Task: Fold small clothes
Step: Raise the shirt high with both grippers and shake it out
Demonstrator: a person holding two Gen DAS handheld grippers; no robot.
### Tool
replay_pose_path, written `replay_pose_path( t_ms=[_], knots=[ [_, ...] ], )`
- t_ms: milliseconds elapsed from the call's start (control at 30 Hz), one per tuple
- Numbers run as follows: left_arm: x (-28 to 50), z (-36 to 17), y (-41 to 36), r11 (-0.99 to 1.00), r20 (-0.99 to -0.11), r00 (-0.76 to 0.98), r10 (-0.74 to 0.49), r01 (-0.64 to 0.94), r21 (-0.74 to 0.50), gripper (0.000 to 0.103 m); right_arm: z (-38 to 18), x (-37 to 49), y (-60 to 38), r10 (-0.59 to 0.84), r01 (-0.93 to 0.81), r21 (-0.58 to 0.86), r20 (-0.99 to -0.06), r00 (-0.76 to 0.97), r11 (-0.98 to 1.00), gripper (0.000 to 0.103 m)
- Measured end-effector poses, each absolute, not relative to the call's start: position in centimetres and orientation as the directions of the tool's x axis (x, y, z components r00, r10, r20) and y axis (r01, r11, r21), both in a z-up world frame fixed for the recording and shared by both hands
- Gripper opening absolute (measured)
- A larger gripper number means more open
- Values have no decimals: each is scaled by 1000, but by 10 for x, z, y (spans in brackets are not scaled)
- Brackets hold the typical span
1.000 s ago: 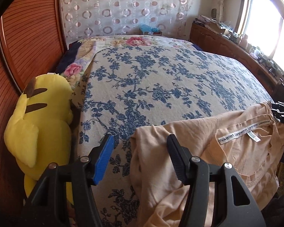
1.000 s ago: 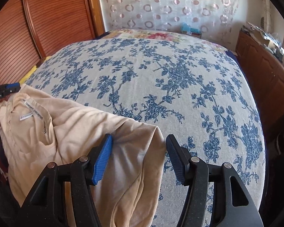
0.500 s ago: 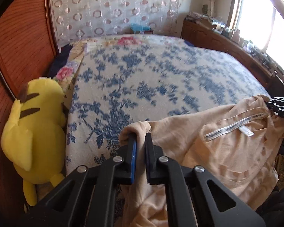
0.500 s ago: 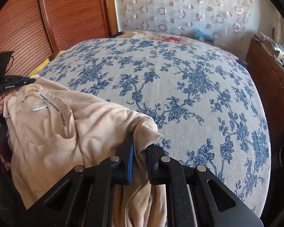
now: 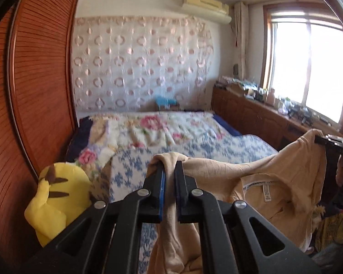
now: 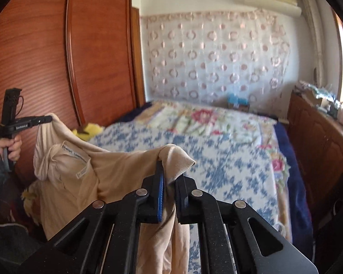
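Above the near edge of the bed, a beige shirt is held stretched between both tongs. The left tongs are clamped tight on one upper corner, the right tongs likewise on the other. Its cloth looks light, thin and limp: it sags between the two grips and hangs in loose folds below, so it is likely to drape rather than keep shape. Shoulder corners seem the best holds; a shallow pinch could slip. No containers can be seen near the bed.
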State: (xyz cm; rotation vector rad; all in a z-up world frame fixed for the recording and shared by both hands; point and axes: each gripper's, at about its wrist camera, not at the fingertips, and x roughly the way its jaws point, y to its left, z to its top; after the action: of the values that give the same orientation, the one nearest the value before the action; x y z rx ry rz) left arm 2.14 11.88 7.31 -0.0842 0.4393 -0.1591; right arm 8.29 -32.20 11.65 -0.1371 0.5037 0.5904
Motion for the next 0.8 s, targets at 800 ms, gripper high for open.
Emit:
replay_pose_path(
  t_ms=[800],
  knots=[
    [-38,209,131,988,-106,982,-155,152,-41,5,260,39,-339,563,-588,-56,-228,795,807,5]
  ],
)
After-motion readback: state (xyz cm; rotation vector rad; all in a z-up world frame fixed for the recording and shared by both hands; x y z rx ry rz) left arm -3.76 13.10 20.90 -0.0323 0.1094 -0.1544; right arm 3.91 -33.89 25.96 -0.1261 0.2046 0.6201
